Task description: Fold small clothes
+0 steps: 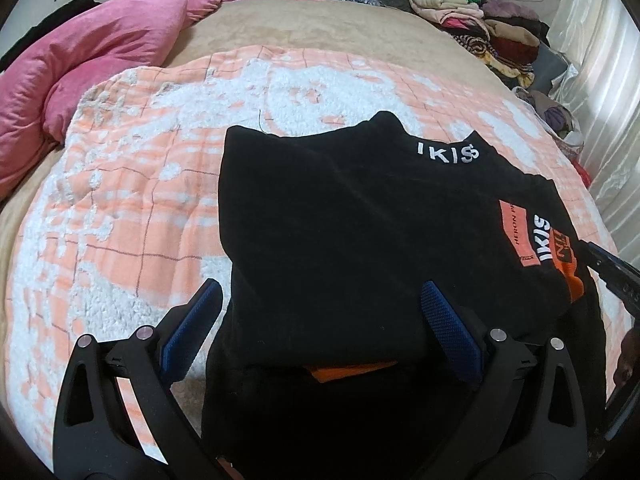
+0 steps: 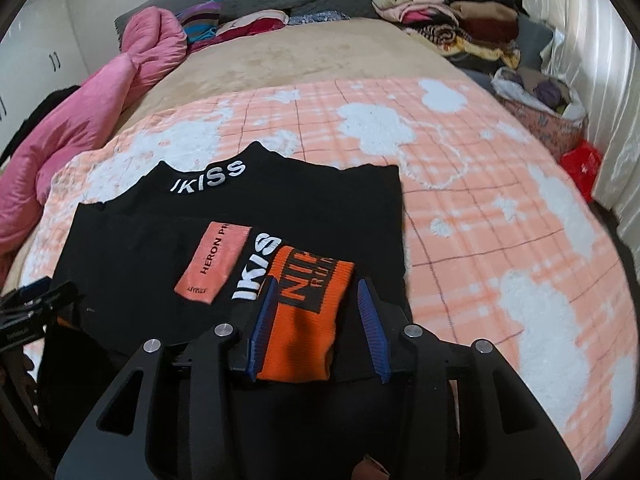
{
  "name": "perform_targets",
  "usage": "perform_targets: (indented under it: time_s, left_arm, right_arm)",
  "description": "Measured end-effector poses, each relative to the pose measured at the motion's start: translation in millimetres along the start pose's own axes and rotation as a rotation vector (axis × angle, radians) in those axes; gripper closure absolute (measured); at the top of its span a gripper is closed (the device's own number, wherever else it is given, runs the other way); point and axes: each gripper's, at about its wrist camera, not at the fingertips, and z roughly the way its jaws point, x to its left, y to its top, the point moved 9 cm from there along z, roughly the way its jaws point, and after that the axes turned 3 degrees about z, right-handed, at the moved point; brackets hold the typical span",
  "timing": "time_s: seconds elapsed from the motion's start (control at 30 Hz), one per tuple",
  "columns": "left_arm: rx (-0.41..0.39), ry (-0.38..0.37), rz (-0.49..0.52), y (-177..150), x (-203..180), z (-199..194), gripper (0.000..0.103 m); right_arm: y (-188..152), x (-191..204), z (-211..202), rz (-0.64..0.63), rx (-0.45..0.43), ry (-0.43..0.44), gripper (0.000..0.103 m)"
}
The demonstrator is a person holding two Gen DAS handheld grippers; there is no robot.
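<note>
Black top (image 1: 360, 220) lies partly folded on the orange-and-white checked blanket (image 1: 132, 208), which is spread over a beige bed (image 1: 304, 36). White "IKISS" lettering shows at the collar, w/ a salmon label and an orange cuff (image 2: 308, 308) folded onto the body of the garment.

Left gripper (image 1: 320, 304) – jaws wide apart, blue pads either side of the top's near-left part; left pad is over the blanket just beside the garment's edge, right pad over the black fabric. Pads aren't pressing on anything, so nothing held.

Right gripper (image 2: 316, 300) – jaws part open, w/ the orange cuff lying between the blue pads. Left pad sits right at the cuff's edge, right pad stands apart from it over black cloth; cuff isn't pinched. This gripper also shows at the right edge of the left wrist view, near the orange cuff.

Around: pink duvet (image 1: 88, 60) bunched at the bed's far left, stack of folded clothes (image 2: 452, 20) at the far right by a curtain (image 1: 600, 80).
</note>
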Motion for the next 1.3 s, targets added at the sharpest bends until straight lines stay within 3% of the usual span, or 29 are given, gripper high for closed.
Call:
perform_targets:
  time_s: [0.17, 0.23, 0.27, 0.43, 0.5, 0.63, 0.77, 0.87, 0.97, 1.13, 1.3]
  left_arm:
    - [0.029, -0.003, -0.023, -6, 6, 14, 0.016]
    - [0.025, -0.010, -0.033, -7, 6, 14, 0.016]
    - [0.023, -0.012, -0.035, -7, 7, 14, 0.017]
    - [-0.055, -0.048, -0.083, 7, 8, -9, 0.037]
    - [-0.088, -0.056, -0.091, 15, 7, -18, 0.041]
    - [-0.061, -0.041, -0.054, 20, 0, -7, 0.041]
    - [-0.014, -0.003, -0.014, 7, -1, 9, 0.041]
    - [-0.020, -0.014, -0.028, 3, 2, 4, 0.041]
    - [-0.056, -0.036, -0.043, 6, 2, -11, 0.041]
    - [-0.060, -0.114, -0.034, 11, -17, -20, 0.053]
    - [0.015, -0.102, 0.021, -2, -31, 0, 0.058]
  right_arm:
    - [-2, -4, 28, 0.039, 0.068, 0.044, 0.063]
    - [-5, -3, 35, 0.042, 0.077, 0.060, 0.075]
    - [-4, -1, 33, 0.036, 0.071, 0.079, 0.094]
    - [16, 11, -2, -0.040, -0.073, 0.085, 0.095]
    - [24, 11, -8, -0.060, -0.104, 0.057, 0.095]
    - [23, 8, 5, -0.104, -0.056, -0.029, 0.095]
    - [9, 1, 19, -0.107, 0.002, -0.067, 0.092]
    - [4, -4, 15, -0.071, 0.003, -0.066, 0.076]
    - [5, -4, 1, -0.058, -0.034, -0.058, 0.072]
    - [3, 27, -15, -0.103, -0.051, 0.041, 0.071]
    - [-14, 61, -13, -0.176, 0.006, 0.108, 0.056]
